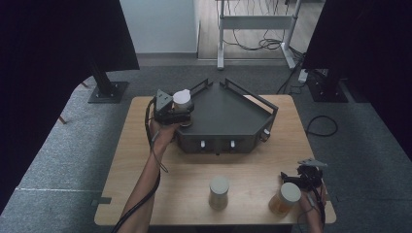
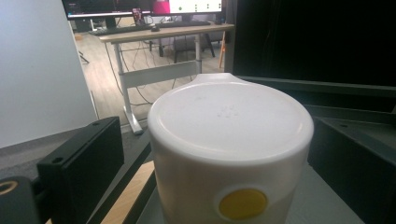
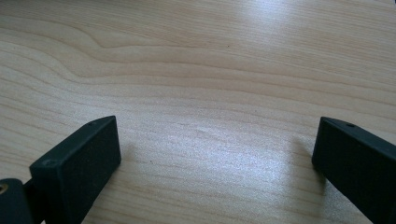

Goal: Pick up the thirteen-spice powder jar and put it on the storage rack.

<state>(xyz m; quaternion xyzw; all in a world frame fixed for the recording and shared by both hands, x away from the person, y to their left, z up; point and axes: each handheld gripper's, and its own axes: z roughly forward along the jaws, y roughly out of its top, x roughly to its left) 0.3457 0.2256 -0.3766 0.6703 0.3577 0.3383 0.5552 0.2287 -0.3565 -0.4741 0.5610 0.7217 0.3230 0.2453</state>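
A white-lidded jar (image 1: 182,99) stands at the left edge of the black tray (image 1: 228,114), between the jaws of my left gripper (image 1: 183,108). In the left gripper view the jar (image 2: 229,130) has a yellow dot on its side. A gap shows between it and the left finger (image 2: 79,163), and the right finger (image 2: 355,163) is against it. My right gripper (image 1: 292,180) is open over bare wood (image 3: 210,93) at the table's front right. A white-lidded jar with orange contents (image 1: 285,198) stands just beside it.
A third, pale jar (image 1: 218,192) stands at the front middle of the wooden table (image 1: 252,162). Two small knobs (image 1: 217,144) sit on the tray's front wall. Black stands (image 1: 104,85), desk legs (image 1: 221,39) and cables (image 1: 320,125) are on the floor beyond.
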